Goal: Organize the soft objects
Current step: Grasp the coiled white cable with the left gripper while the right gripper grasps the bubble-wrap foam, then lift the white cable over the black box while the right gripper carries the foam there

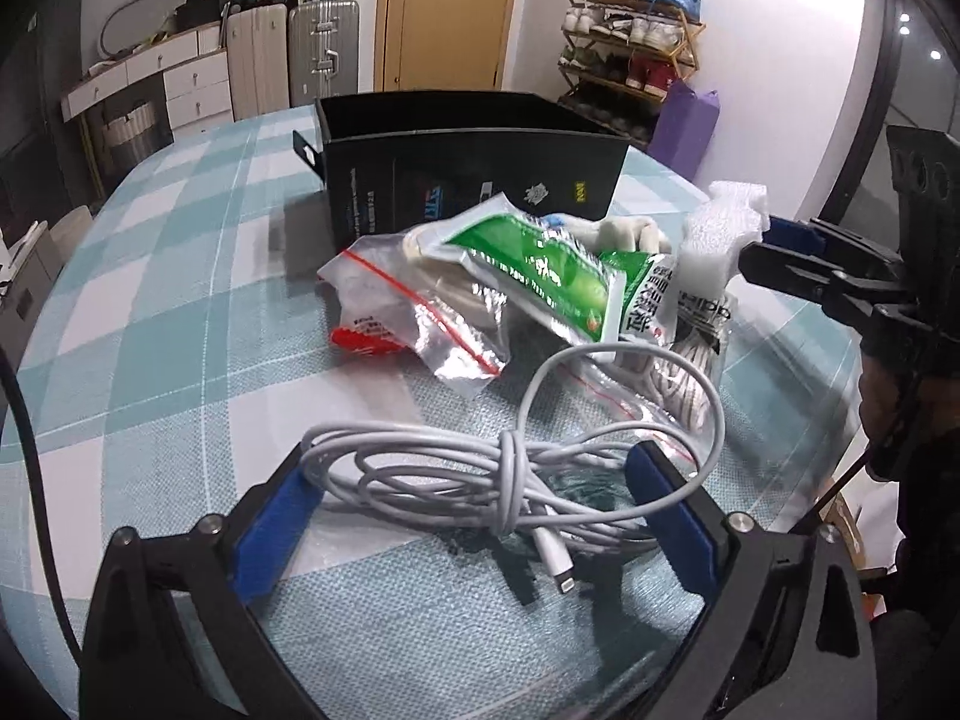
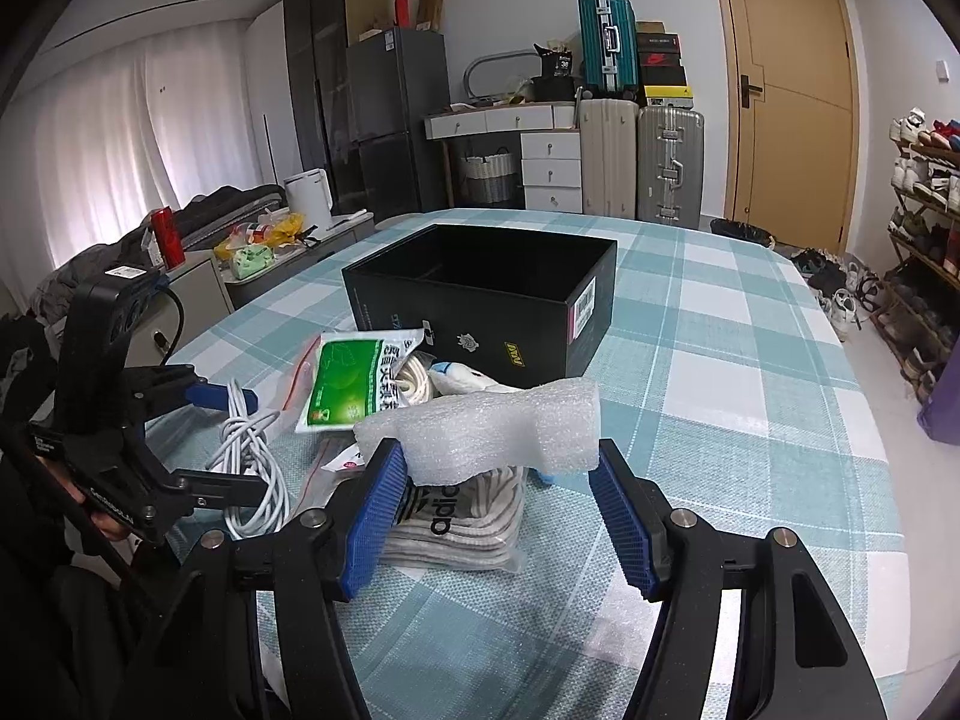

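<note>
A coiled white charging cable [image 1: 480, 474] lies on the checked tablecloth between the open fingers of my left gripper [image 1: 471, 483]; it also shows in the right wrist view [image 2: 252, 456]. My right gripper [image 2: 492, 486] is open around a white foam sheet [image 2: 498, 429], its pads touching the sheet's ends; the foam shows in the left wrist view [image 1: 717, 240]. The foam rests on bagged white socks [image 2: 462, 522]. A green packet [image 1: 540, 270] and clear zip bags [image 1: 408, 312] lie in front of an open black box [image 2: 486, 294].
The round table with the checked cloth [image 2: 720, 390] holds everything. Behind it stand suitcases [image 2: 636, 162], white drawers [image 2: 549, 168] and a wooden door [image 2: 786, 90]. A shoe rack [image 2: 924, 192] stands at the right. A purple bag [image 1: 684, 126] sits beyond the table.
</note>
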`<state>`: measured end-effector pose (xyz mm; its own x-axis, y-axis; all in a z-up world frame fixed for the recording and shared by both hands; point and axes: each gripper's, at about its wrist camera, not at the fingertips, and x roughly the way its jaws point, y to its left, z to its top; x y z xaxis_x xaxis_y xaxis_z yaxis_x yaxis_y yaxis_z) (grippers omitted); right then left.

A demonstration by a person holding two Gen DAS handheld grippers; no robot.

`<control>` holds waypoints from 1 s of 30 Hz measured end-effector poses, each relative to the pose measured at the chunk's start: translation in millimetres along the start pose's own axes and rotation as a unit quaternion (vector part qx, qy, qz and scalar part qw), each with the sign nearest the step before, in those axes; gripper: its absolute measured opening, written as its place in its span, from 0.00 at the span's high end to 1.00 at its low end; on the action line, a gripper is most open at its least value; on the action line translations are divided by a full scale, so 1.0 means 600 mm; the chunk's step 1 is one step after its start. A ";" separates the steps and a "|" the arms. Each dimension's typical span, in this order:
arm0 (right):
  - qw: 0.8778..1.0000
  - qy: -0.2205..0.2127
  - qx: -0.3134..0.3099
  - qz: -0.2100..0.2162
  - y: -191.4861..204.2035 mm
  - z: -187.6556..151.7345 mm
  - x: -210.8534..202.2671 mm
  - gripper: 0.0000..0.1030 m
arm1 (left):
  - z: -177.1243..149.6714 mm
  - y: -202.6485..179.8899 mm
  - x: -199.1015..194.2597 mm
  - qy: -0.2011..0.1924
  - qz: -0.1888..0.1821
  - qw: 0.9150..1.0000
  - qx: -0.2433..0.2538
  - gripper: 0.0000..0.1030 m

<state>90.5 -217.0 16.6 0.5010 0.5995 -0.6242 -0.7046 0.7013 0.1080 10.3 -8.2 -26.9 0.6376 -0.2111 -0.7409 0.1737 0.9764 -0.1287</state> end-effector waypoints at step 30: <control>0.999 -0.039 0.002 -0.004 0.010 0.016 -0.025 0.38 | 0.039 0.023 -0.077 -0.108 0.004 0.994 -0.014 0.26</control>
<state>83.6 -217.7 34.0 0.5445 0.6211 -0.5636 -0.6980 0.7082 0.1062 0.9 13.7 21.1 0.7862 -0.2046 -0.5831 0.1477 0.9785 -0.1442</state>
